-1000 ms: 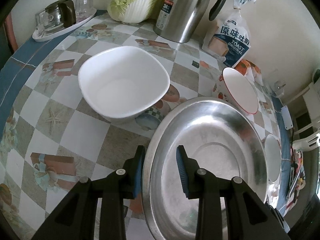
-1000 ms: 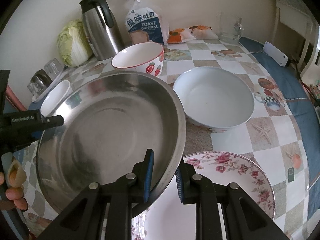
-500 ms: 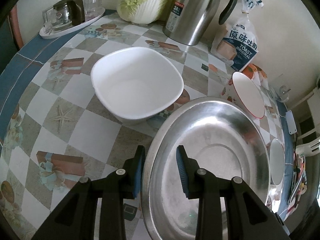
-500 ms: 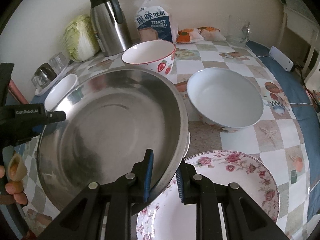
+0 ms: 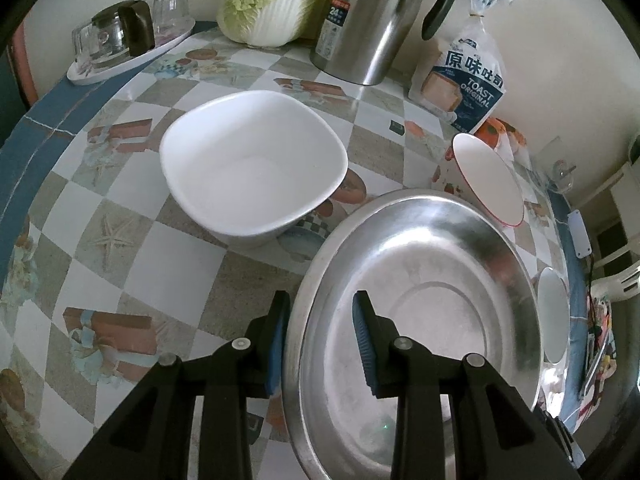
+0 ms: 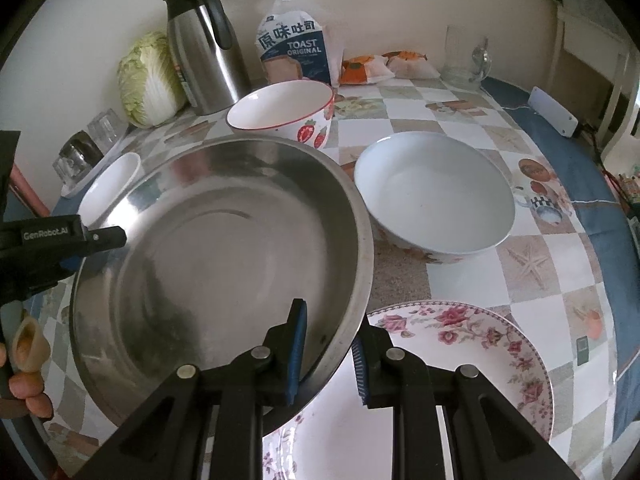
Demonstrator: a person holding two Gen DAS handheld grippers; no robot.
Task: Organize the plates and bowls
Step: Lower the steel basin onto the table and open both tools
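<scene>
Gripping: both tools clamp the rim of the steel basin (image 5: 420, 312) from opposite sides.
Left tool (image 5: 320, 344): jaws narrow, one blue pad outside the basin's wall and one inside, holding its left edge.
Right tool (image 6: 328, 352): jaws narrow, closed on the basin's right rim, one pad inside and one outside.
Steel basin in the right wrist view (image 6: 224, 264): tilted, its right edge over the flowered plate (image 6: 480, 344).
Flowered plate: flat on the surface (image 6: 532, 276), partly under the basin and the right tool.
Square white bowl (image 5: 252, 168): upright on the surface, just beside the basin's far left rim.
Round white bowl (image 6: 434, 196): upright, near the basin's right side, behind the flowered plate.
Strawberry bowl (image 6: 284, 114): upright behind the basin, red rim.
Back row: cabbage (image 5: 272, 0), steel thermos jug (image 5: 376, 20) and toast bag (image 5: 468, 76) by the wall.
Far left corner: small tray with glasses (image 5: 128, 36).
Person: fingers (image 6: 24, 384) at the left edge of the right wrist view, on the left tool's handle.
</scene>
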